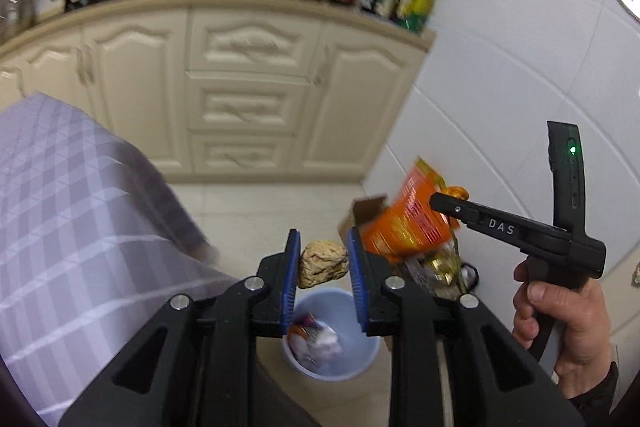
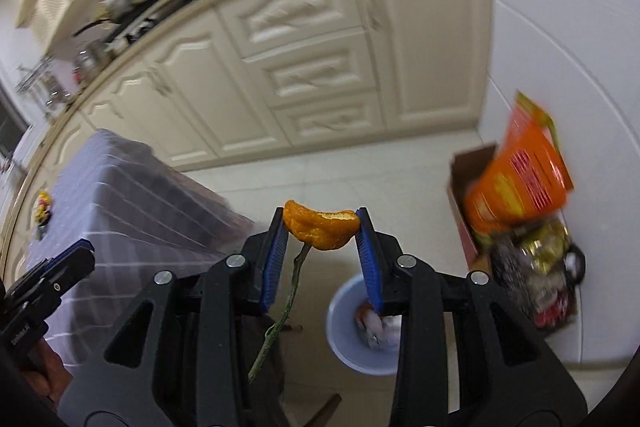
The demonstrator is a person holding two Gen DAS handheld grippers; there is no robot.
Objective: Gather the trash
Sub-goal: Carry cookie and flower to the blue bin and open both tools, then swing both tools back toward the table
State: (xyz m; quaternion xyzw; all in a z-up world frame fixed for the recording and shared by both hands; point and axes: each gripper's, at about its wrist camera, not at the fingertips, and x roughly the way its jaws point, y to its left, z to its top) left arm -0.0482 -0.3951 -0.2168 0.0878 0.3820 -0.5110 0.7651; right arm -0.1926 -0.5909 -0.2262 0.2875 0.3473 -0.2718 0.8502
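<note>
My left gripper (image 1: pixel 323 259) is shut on a crumpled brown paper ball (image 1: pixel 323 263), held in the air above the pale blue trash bin (image 1: pixel 360 347) on the floor. The bin holds several wrappers and tissues (image 1: pixel 316 341). My right gripper (image 2: pixel 321 227) is shut on an orange peel (image 2: pixel 320 227) with a green stem (image 2: pixel 280 323) hanging down, a little left of the bin (image 2: pixel 340 331) and above it. The right gripper also shows in the left wrist view (image 1: pixel 444 201), and the left gripper in the right wrist view (image 2: pixel 76 251).
A table with a purple checked cloth (image 1: pixel 68 227) stands at the left, with a small wrapper (image 2: pixel 43 207) on it. A cardboard box (image 2: pixel 472 203) with an orange packet (image 2: pixel 516 183) and other bags sits by the white wall. Cream cabinets (image 1: pixel 240 87) line the back.
</note>
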